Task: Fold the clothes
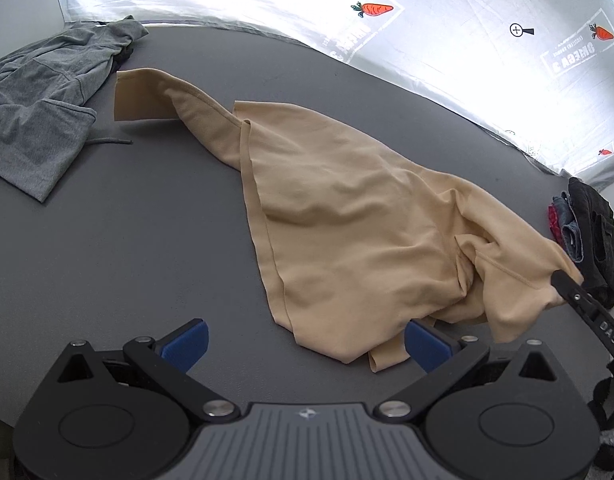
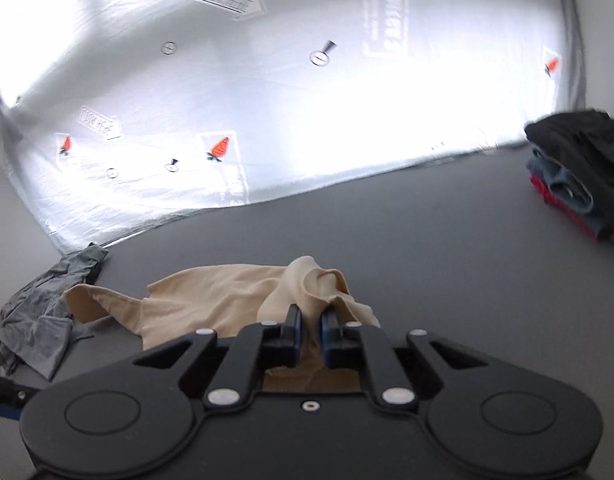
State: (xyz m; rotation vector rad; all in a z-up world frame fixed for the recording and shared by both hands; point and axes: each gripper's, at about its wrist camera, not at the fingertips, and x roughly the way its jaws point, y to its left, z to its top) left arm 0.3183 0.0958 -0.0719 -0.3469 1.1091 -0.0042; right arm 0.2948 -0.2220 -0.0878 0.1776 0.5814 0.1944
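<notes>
**Right jaws pinch the tan shirt; left jaws wait apart at its near hem**

The right gripper (image 2: pixel 309 330) has its jaws clamped on a bunched fold of the tan shirt (image 1: pixel 347 216), lifting that part slightly off the tabletop (image 1: pixel 147 240). The left gripper (image 1: pixel 305 344) holds its jaws wide apart, low over the tabletop, with the shirt's near hem lying between and just beyond the blue pads (image 1: pixel 187 344); nothing is caught in them.

The shirt lies crumpled and spread across the middle of the tabletop, one sleeve reaching far left toward a rumpled grey hoodie (image 1: pixel 39 112). At the far right sits a stack of folded clothes (image 2: pixel 575 176), dark on top, blue and red beneath.

As a judgement, the step in hand is laying the tan shirt out or drawing it flat. The next move probably calls for the left jaws to close on the near hem, so both grippers can pull the cloth taut and smooth before any fold is made.
</notes>
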